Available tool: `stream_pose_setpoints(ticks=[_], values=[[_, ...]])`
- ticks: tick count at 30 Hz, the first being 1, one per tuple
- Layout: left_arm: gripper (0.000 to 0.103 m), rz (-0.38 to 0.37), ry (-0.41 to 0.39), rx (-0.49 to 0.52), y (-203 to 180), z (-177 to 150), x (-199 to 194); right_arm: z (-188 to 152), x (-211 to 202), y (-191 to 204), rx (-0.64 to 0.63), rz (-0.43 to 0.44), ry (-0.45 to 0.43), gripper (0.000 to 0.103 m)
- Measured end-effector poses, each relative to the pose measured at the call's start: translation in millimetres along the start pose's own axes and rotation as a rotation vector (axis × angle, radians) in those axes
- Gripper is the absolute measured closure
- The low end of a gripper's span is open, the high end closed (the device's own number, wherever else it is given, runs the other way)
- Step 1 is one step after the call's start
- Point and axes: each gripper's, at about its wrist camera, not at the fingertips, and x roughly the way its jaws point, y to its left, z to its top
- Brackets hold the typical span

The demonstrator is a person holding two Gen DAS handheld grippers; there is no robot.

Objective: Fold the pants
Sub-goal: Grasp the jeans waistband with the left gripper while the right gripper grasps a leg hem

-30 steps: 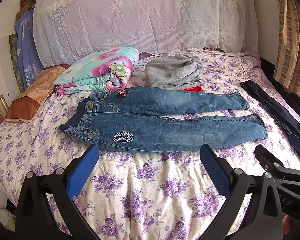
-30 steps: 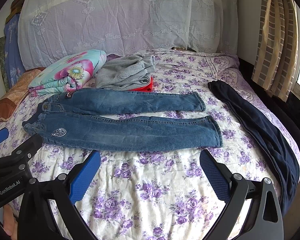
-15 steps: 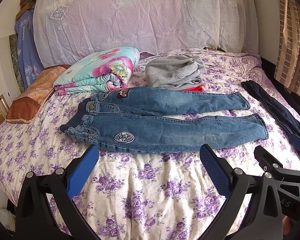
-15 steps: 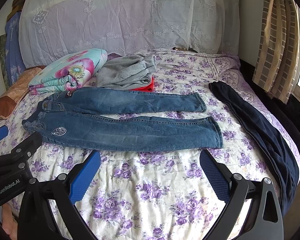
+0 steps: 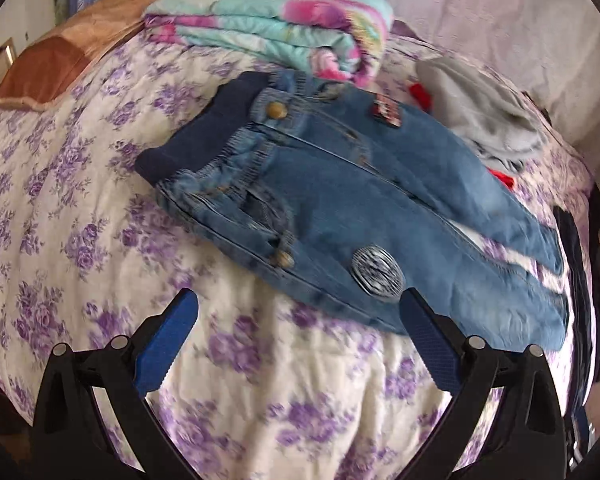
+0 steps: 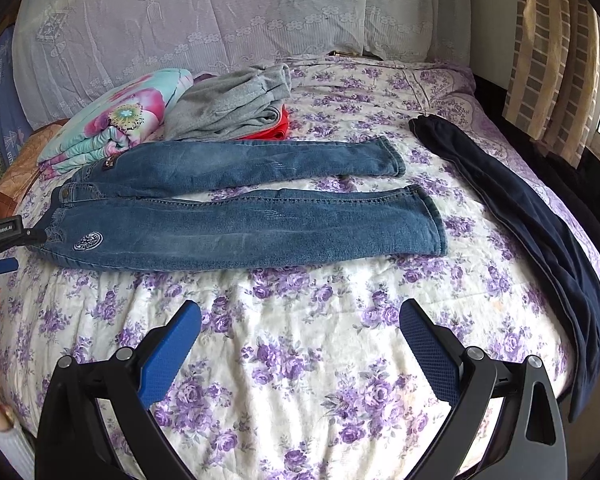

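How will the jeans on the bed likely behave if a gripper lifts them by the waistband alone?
The jeans lie flat and follow the bed's curve, so they would probably hang floppy, legs trailing. Denim looks thick, so likely heavier than it seems. The gathered waistband probably gives the open left gripper a firm bite.

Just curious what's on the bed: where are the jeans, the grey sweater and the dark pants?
jeans (image 6: 240,232): right wrist view, near leg.
grey sweater (image 6: 228,108): right wrist view, top fold.
dark pants (image 6: 540,224): right wrist view, mid-length.
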Motion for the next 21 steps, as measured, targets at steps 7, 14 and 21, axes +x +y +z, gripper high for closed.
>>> stream_pose_setpoints(ticks=[7,14,21], values=[[0.047,-0.003,0.113,-0.056,29,33,55,-3,4,-8,0.005,-0.020,0.017,0.003],[0.080,0.003,0.011,-0.016,26,15,41,-11,21,-41,0.043,-0.064,0.073,0.003],[0.086,-0.055,-0.099,0.056,27,-42,-6,1,66,-118,0.268,0.075,0.199,0.003]])
